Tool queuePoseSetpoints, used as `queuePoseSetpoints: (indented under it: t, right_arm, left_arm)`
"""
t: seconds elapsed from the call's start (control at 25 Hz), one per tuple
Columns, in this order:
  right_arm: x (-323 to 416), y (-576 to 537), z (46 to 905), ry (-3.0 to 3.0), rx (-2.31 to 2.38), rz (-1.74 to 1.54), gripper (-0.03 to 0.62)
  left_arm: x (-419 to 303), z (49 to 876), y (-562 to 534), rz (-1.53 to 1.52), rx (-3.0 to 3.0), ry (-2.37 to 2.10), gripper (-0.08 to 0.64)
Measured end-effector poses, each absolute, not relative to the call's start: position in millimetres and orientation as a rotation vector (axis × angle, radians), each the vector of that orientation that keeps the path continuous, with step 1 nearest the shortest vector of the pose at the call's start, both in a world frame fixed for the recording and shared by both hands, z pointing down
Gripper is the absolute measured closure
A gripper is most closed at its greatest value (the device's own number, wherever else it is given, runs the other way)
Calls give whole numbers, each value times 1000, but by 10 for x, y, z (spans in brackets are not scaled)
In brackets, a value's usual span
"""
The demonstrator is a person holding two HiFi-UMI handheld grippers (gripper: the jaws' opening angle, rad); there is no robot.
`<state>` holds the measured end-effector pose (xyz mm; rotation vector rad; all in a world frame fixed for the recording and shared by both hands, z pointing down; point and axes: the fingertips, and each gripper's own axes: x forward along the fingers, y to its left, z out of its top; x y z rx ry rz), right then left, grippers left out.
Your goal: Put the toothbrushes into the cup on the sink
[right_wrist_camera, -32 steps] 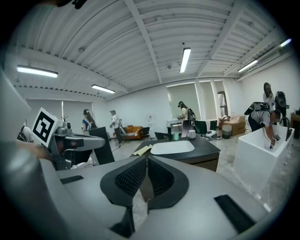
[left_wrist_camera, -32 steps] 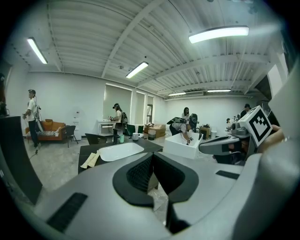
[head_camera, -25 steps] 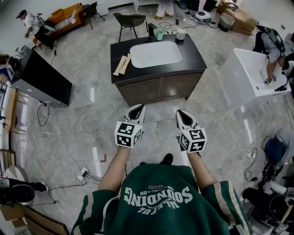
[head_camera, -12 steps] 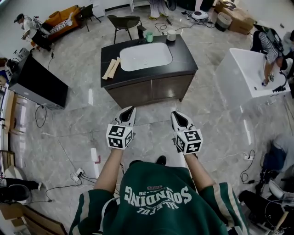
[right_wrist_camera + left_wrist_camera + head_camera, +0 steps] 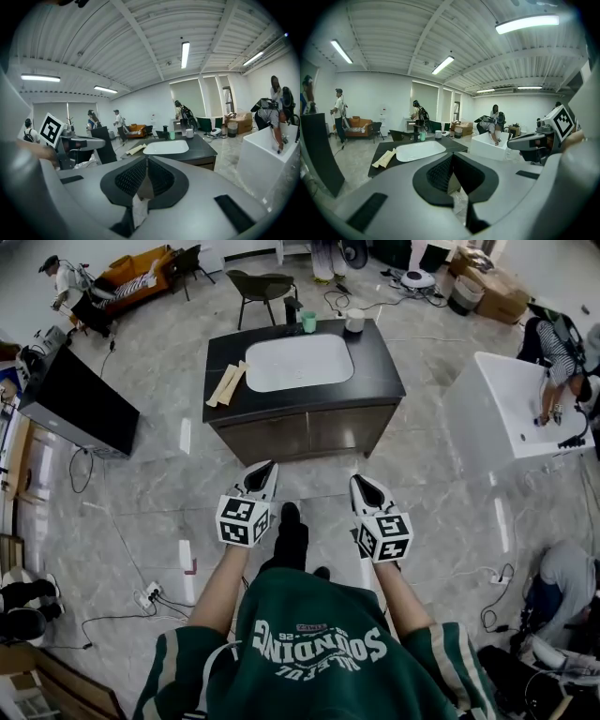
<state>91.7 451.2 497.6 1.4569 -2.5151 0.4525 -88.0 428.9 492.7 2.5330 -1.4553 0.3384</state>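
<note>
Left gripper (image 5: pixel 262 472), right gripper (image 5: pixel 362 486): jaws pressed together, empty, lower centre, well short of sink counter (image 5: pixel 375 362). Toothbrushes (image 5: pixel 228 382) lie left of the basin; green cup (image 5: pixel 308 322) at back edge. Nothing picked up yet; whole task left.

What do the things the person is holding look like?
The left gripper and right gripper are pale grey shells with black ribbed jaws, each carrying a cube of black-and-white square markers. The person wears a green shirt with white lettering.

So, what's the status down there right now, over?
Status: left claw and right claw shut, empty. Pale toothbrushes on counter left of basin, untouched; green cup at back edge. Only floor between claws and counter.
</note>
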Motion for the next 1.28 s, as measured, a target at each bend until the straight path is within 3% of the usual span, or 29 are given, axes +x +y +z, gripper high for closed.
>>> queuePoseSetpoints:
  t: [0.88, 1.28]
  right_arm:
    - [312, 1723, 4974, -2434, 1442, 436, 549]
    - [-120, 866, 5123, -2401, 1392, 449, 549]
  left_arm:
    - [-1303, 5082, 1381, 355, 2564, -1336, 549]
    - [-1679, 5338, 567, 365, 2522, -1288, 548]
